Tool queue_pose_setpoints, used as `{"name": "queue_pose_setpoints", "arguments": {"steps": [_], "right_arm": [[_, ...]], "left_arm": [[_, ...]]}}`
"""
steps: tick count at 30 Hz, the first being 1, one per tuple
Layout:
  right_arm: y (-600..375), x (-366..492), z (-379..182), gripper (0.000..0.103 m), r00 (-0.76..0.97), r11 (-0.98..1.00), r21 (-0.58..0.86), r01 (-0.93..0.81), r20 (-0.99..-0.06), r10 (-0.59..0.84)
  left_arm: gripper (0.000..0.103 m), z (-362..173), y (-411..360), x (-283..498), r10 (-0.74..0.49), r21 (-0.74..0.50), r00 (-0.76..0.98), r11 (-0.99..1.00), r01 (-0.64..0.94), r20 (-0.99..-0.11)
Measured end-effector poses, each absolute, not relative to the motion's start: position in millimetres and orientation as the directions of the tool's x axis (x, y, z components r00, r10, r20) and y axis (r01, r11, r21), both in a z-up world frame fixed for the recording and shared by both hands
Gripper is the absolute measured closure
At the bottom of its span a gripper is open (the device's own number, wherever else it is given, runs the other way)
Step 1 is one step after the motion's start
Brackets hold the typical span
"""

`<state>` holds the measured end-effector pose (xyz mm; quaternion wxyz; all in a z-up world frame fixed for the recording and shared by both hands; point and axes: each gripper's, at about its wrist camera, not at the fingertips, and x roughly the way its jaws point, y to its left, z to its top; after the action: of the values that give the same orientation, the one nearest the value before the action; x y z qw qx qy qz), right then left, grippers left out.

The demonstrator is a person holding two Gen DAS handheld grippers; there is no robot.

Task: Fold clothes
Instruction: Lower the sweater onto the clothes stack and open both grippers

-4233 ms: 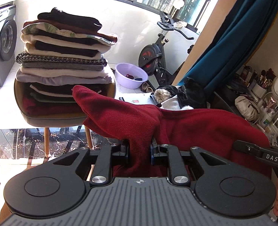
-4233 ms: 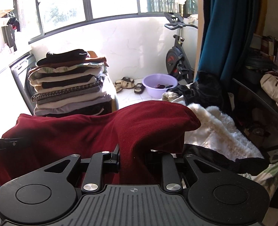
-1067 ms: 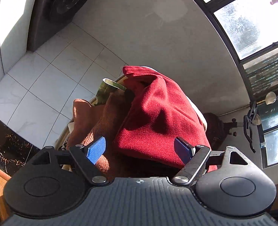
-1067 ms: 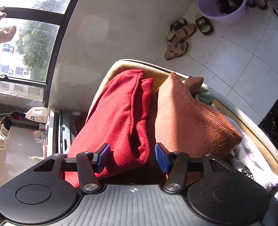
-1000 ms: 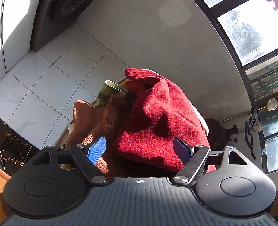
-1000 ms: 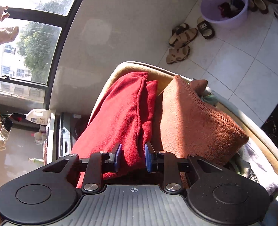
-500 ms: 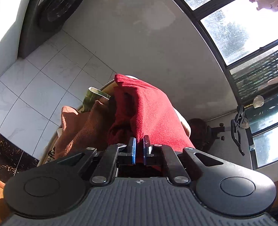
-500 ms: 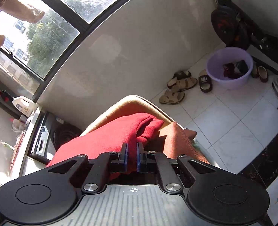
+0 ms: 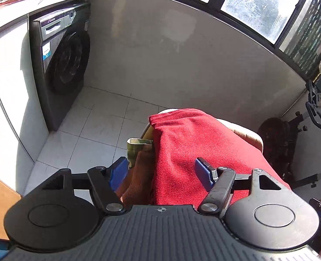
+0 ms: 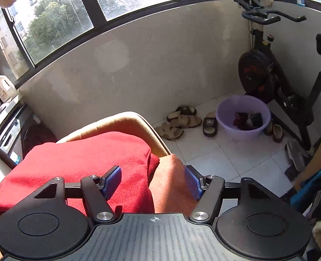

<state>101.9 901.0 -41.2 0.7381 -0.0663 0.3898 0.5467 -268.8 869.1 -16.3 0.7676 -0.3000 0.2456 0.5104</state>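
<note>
**Red garment let go on top of the pile**

The folded red garment (image 9: 204, 148) lies on the stacked clothes on the chair (image 10: 117, 121). The left gripper (image 9: 162, 171) and the right gripper (image 10: 154, 180) have just been opening; their jaws stand spread, apparently touching nothing. The garment looks soft, thick and light, so it should be gripped at its folded edges.

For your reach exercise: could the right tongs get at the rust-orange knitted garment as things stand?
Probably yes: the right tongs stand open just above the rust-orange knitted garment, with nothing between; the folded red fleece garment covers only its left side.

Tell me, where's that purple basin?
In the right wrist view, the purple basin sits on the floor at right, between the sandals and the exercise bike.
</note>
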Motion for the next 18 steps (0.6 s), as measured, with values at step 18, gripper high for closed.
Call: {"name": "queue_pose_setpoints", "arguments": {"steps": [18], "right_arm": [[942.7, 18.5, -101.0, 0.027, 0.029, 0.153, 0.111, -0.982, -0.709, 0.705]], "left_arm": [[0.0, -91.8, 866.2, -159.1, 0.551, -0.018, 0.37, 0.541, -0.841, -0.748]]}}
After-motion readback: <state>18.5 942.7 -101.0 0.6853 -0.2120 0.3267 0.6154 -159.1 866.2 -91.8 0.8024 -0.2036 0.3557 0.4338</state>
